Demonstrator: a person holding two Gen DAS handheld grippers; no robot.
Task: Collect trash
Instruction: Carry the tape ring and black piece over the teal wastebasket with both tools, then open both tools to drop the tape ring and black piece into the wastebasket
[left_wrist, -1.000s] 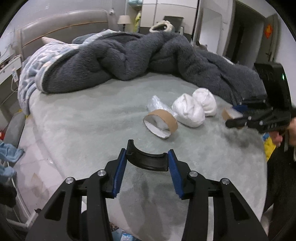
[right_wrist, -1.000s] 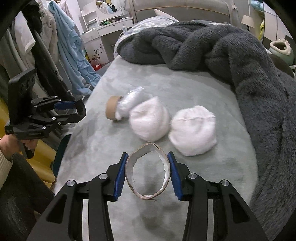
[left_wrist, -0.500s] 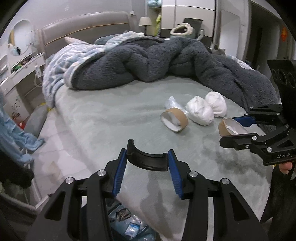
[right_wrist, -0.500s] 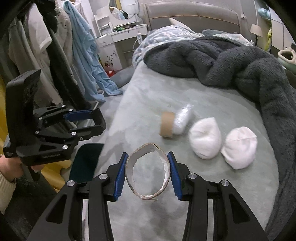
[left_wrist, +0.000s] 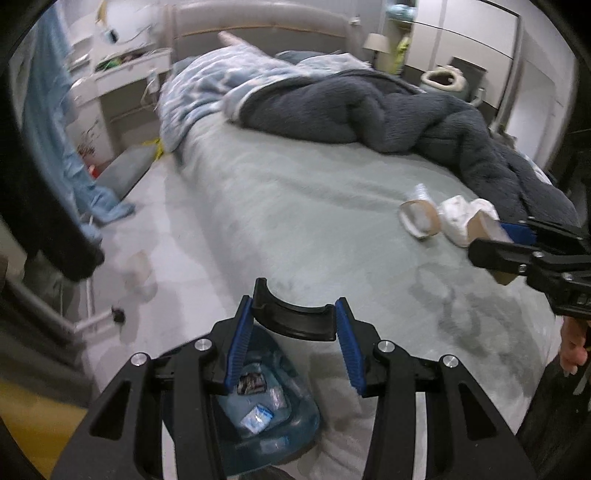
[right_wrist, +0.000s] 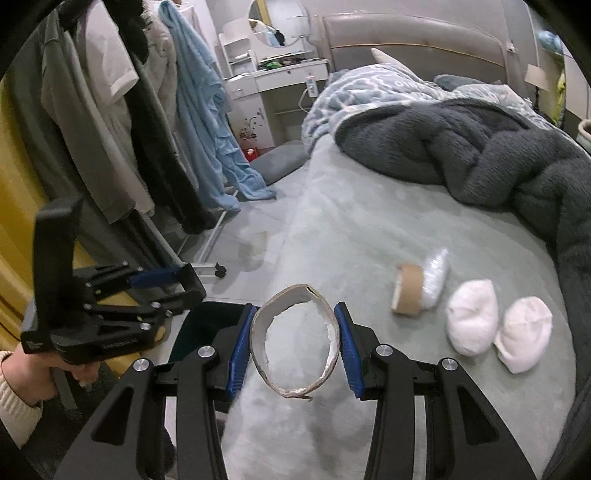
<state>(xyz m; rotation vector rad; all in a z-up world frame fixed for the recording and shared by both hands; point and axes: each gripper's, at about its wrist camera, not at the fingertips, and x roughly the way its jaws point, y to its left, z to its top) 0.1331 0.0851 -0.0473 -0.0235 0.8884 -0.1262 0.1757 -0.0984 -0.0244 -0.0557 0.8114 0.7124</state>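
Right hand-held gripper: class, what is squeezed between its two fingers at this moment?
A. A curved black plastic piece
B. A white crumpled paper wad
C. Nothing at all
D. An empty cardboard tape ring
D: the right hand-held gripper pinches an empty cardboard tape ring into an oval between its blue pads, while both white paper wads lie on the bed.

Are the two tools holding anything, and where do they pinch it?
The right tool pinches a cardboard ring by its outer sides. The left tool pinches a curved black piece by its ends.

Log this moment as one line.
right tool: shut on ring | left tool: shut on black piece | bin: below
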